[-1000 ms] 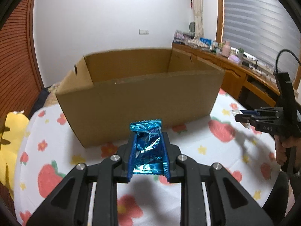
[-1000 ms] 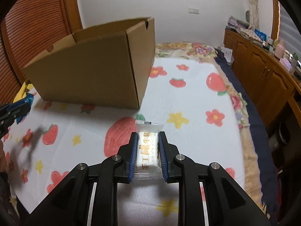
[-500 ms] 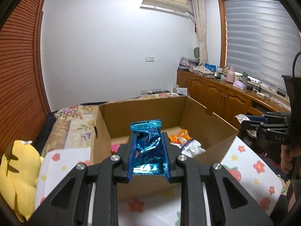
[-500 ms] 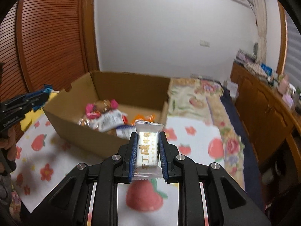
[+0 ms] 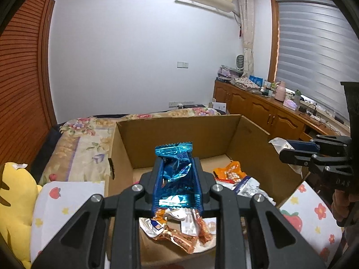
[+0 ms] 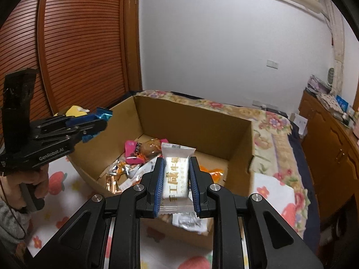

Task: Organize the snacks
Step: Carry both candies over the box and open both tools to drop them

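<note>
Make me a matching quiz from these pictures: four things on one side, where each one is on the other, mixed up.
Things:
1. blue foil snack
2. white nougat packet
3. pink packet
4. yellow plush toy

Places:
A. lying inside the cardboard box
B. clamped in the right gripper
C. on the bed, outside the box
D. clamped in the left gripper

Pairs: 1-D, 2-B, 3-A, 4-C

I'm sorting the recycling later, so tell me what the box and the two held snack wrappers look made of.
Box: corrugated cardboard, matte brown, with raw cut edges and folded flaps.
Blue wrapper in the left tool: probably metallised foil film, crinkled, with bright mirror glints.
White wrapper in the right tool: likely plastic film, smooth, semi-matte, with clear crimped ends and gold print.
</note>
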Demonstrator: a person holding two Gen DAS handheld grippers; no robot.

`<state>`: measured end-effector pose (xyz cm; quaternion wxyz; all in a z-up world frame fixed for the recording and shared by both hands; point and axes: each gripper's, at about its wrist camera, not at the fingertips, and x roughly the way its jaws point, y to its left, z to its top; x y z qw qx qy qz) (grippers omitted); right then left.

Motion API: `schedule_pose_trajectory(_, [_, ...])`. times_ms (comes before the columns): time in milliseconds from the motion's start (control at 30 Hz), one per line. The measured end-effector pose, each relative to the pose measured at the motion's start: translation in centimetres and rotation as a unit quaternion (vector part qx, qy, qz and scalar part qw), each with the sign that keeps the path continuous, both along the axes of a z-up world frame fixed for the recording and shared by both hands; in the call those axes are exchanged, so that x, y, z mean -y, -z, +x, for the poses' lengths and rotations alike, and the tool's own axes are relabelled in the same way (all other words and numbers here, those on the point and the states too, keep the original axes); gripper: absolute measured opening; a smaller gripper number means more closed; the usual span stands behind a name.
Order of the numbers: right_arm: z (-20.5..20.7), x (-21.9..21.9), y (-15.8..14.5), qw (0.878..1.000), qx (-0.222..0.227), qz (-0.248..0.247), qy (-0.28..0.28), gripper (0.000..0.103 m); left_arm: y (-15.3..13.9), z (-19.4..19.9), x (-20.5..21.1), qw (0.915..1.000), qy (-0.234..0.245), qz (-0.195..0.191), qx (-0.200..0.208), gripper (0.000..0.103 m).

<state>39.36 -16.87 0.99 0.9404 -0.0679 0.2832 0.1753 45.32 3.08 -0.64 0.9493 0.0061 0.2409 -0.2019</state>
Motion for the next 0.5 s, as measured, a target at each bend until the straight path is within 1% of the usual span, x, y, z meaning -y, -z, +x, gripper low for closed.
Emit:
schedule_pose_trajectory(233, [2.3,-0.9,1.5,1.0,-0.01,0.001,-0.003,0.02,1.3,0.7,0.0,1.0,0.001,0.001,-0.005,0.023])
schedule_pose_trajectory(500, [3.3,-1.1,2.6,1.0,-0.017,-0.001,0.004,0.02,1.7,0.7,0.4,0.9999,0.007,0.008,-0.004,0.023])
